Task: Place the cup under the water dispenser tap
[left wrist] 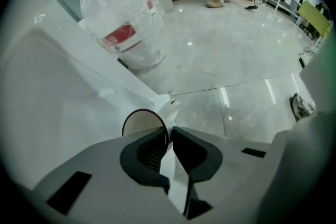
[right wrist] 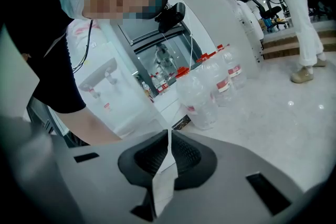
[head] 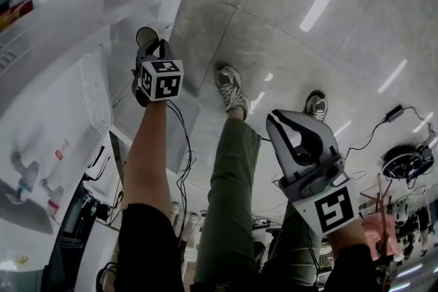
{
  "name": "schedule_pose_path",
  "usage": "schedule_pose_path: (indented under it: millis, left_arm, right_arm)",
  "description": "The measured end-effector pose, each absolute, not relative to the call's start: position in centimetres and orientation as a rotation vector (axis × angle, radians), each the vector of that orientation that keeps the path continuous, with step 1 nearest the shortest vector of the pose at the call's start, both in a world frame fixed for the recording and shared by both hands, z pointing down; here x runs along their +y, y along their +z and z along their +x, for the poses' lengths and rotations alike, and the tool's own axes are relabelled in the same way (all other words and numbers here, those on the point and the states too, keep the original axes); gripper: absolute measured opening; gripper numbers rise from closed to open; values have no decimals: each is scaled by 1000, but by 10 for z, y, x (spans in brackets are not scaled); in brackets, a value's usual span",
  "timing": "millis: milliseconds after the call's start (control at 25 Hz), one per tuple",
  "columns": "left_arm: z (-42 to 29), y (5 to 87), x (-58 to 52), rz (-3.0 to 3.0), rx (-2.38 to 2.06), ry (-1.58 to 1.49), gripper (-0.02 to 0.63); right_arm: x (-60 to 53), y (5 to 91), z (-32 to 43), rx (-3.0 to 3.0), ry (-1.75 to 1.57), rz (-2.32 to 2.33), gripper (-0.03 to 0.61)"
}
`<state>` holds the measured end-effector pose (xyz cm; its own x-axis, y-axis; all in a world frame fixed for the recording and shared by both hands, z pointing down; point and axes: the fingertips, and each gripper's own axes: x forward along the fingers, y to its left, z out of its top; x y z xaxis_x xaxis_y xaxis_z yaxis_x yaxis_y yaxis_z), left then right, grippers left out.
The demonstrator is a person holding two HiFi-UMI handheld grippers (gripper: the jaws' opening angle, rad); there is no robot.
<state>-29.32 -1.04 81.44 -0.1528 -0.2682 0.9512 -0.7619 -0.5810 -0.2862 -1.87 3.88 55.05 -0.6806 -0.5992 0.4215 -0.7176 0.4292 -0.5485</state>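
Right gripper [right wrist: 169,134] sits closed and empty, kept clear of the work. Left gripper [left wrist: 170,131] is narrowed onto the cup [left wrist: 140,124], pinching its rim wall just ahead of the jaws, apparently for carrying. Dispenser taps [head: 27,178] stand well apart, leftward.

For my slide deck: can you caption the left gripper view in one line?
Left gripper pinches a paper cup by its rim, a large water bottle standing beyond.
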Motion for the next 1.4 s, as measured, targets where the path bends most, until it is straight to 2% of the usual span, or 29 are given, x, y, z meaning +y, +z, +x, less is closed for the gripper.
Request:
schedule_pose_path:
  millis: [360, 720, 1000, 1400]
  left_arm:
    - [-199, 736, 19, 1821, -1143, 1710, 58]
    - [-158, 636, 55, 1845, -1165, 1676, 58]
    - [-159, 549, 63, 1833, -1236, 1652, 58]
    - [-213, 442, 45, 1691, -1481, 1575, 58]
  right_arm:
    - [62, 483, 49, -2547, 1036, 1129, 46]
    - [86, 407, 87, -2606, 976, 1069, 46]
    - [98, 348, 92, -2649, 947, 1024, 46]
    - [101, 275, 90, -2642, 969, 1137, 46]
